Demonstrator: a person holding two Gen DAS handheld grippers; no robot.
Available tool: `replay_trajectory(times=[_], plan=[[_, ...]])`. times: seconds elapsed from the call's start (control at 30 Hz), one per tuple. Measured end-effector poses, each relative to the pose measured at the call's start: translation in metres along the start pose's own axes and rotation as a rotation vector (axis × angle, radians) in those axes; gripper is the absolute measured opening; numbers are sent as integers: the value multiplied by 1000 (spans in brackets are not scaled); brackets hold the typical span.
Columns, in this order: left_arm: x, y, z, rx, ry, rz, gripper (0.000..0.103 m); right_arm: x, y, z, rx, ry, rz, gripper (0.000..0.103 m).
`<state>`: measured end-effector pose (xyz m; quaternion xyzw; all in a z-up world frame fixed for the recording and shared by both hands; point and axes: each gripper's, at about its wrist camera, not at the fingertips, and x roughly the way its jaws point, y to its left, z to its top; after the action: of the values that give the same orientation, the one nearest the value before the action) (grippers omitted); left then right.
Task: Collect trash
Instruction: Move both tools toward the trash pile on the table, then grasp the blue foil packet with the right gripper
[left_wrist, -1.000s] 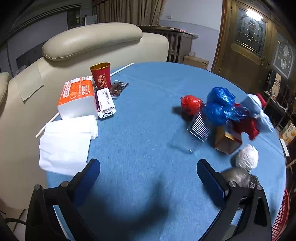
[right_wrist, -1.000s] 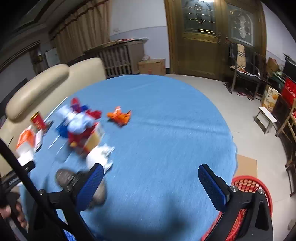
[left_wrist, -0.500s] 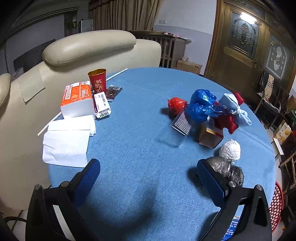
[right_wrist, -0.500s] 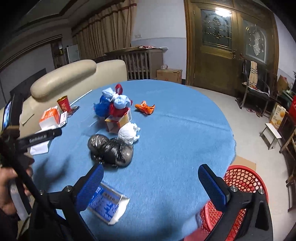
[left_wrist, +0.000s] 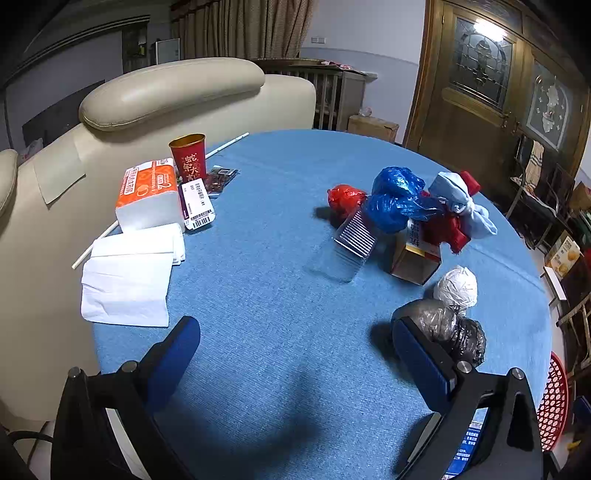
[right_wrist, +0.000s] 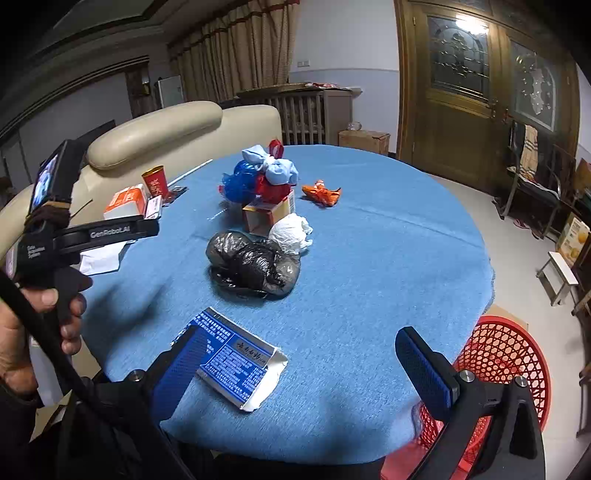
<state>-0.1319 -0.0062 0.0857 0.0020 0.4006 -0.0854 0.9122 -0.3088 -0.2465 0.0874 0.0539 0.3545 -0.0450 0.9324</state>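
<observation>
Table: a round table (left_wrist: 280, 280) covered in a ribbed blue cloth fills the centre of both views.
Room: a cream leather sofa (left_wrist: 166, 88) curves behind it at upper left; a carved wooden door (right_wrist: 469, 88) with patterned glass stands at upper right, and pleated curtains (left_wrist: 251, 26) hang at top centre.
Trash pile: right of centre in the left wrist view, crinkled plastic bags lie bunched together: a blue bag (left_wrist: 397, 197), a small red bag (left_wrist: 345, 197) and a pale blue bag (left_wrist: 461, 201), touching an open cardboard box (left_wrist: 415, 254) and a clear ridged plastic tray (left_wrist: 352, 236).
Nearer trash: a white crumpled bag (left_wrist: 456, 286) touches a shiny black bag (left_wrist: 443, 328) at lower right; a flattened blue printed carton (right_wrist: 236, 363) lies at lower centre of the right wrist view.
Orange wrapper: lies apart (right_wrist: 321, 194), right of the pile.
Bin: a red lattice plastic basket (right_wrist: 506, 365) stands on the floor at lower right.
Left side: a red paper cup (left_wrist: 188, 157), an orange tissue pack (left_wrist: 149, 194) and white folded tissues (left_wrist: 127, 277).
Left gripper (left_wrist: 295, 354): blue-padded fingers wide apart, holding nothing, above bare cloth.
Right gripper (right_wrist: 299, 365): fingers wide apart, empty, the left finger over the carton.
</observation>
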Motion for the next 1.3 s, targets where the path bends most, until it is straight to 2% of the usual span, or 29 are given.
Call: replay_trajectory(times=[1.3], plan=[[-1,2,-9,18,12,-25,103,10,16,-17,-69,64,109,103]])
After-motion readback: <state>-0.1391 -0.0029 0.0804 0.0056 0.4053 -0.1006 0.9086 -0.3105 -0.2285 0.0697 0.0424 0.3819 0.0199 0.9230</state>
